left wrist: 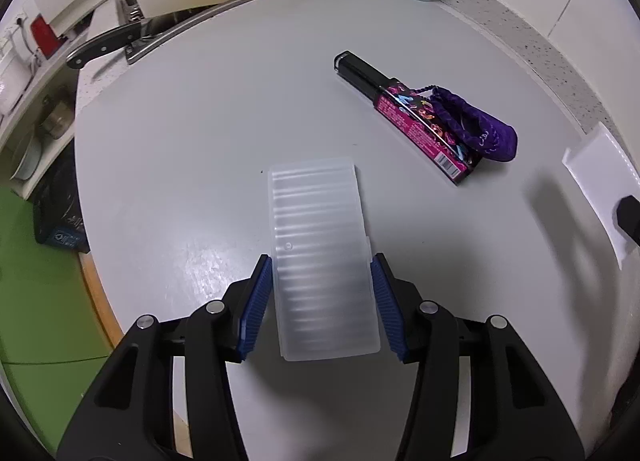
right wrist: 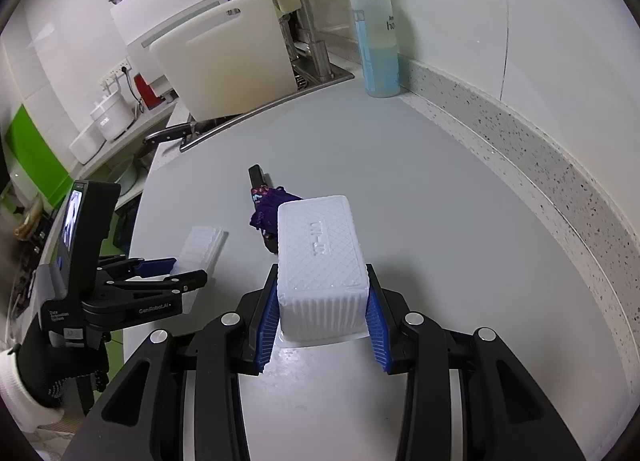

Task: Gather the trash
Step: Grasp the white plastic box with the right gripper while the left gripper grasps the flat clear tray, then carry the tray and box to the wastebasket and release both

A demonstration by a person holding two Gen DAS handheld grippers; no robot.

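A translucent ribbed plastic tray [left wrist: 316, 213] lies on the grey counter [left wrist: 200, 141]. My left gripper [left wrist: 320, 259] is shut on it, blue pads against its two long sides. From the right wrist view the same tray [right wrist: 202, 241] and left gripper [right wrist: 188, 269] show at the left. My right gripper [right wrist: 322, 267] is shut on an upturned white plastic tub [right wrist: 320, 253] with a lattice pattern, which stands on the counter. A pink and black carton [left wrist: 420, 129] lies farther back with a purple pouch [left wrist: 484, 133] against it.
A sink with a leaning white cutting board [right wrist: 224, 61] is at the back left. A black-handled knife [left wrist: 104, 47] lies on its rim. A bottle of blue liquid [right wrist: 378, 45] stands by the wall. The counter's rounded edge [left wrist: 92, 269] drops off to the left above a dark bag [left wrist: 60, 201].
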